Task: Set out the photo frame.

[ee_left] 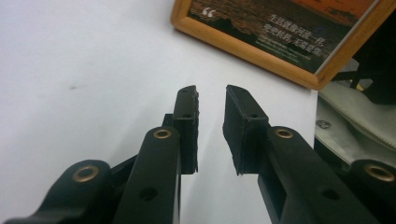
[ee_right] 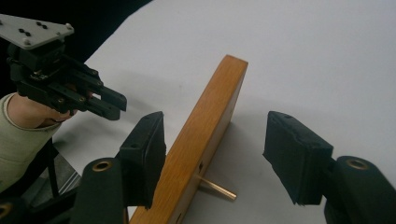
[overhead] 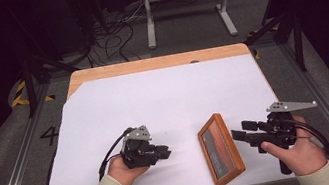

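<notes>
Wooden picture frame point(overhead: 220, 149) stood propped on the white sheet point(overhead: 164, 102), between the two grippers, with a brass peg point(ee_right: 217, 189) at its back. Right gripper point(overhead: 244, 132) gaped wide astride its edge, pads off the wood. Left gripper point(overhead: 164, 152), narrowly parted and empty, pointed at its face. Beyond the frame, cables point(overhead: 110, 35) lay on grey floor.

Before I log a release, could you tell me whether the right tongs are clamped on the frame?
No: in the right gripper view the right tongs stand open, both pads clear of the frame between them.
</notes>
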`<state>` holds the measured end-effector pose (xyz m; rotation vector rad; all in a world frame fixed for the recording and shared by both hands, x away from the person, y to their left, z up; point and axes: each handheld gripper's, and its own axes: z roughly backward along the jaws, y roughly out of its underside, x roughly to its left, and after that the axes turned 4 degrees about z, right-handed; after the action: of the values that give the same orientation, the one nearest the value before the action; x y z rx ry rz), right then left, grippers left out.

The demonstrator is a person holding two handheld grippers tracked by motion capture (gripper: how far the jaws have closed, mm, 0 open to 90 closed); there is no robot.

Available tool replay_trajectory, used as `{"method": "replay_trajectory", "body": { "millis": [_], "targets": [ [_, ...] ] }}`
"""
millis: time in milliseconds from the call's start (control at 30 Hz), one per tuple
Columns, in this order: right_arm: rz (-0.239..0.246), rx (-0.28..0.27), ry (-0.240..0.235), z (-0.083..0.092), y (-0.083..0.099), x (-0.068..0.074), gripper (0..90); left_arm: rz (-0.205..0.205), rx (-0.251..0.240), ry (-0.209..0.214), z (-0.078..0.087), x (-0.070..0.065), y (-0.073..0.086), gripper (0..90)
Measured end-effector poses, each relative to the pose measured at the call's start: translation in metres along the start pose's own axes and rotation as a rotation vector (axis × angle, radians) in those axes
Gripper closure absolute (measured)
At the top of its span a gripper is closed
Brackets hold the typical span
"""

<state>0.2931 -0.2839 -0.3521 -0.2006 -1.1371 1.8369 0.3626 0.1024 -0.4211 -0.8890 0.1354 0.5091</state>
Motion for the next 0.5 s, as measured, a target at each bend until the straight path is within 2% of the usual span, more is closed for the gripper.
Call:
{"method": "replay_trajectory", "body": {
  "millis": [67, 233, 500],
  "targets": [
    [-0.008, 0.016, 0.007, -0.002, -0.001, 0.002, 33.6, 0.001, -0.006, -0.009, 0.003, 0.002, 0.001, 74.6],
    [-0.017, 0.076, 0.010, -0.012, -0.006, 0.010, 33.1, 0.020, -0.012, -0.017, 0.007, 0.007, 0.003, 74.0],
    [-0.063, 0.186, 0.017, -0.035, -0.004, 0.016, 41.4, 0.018, -0.008, -0.027, 0.006, 0.008, 0.004, 73.3]
  ]
}}
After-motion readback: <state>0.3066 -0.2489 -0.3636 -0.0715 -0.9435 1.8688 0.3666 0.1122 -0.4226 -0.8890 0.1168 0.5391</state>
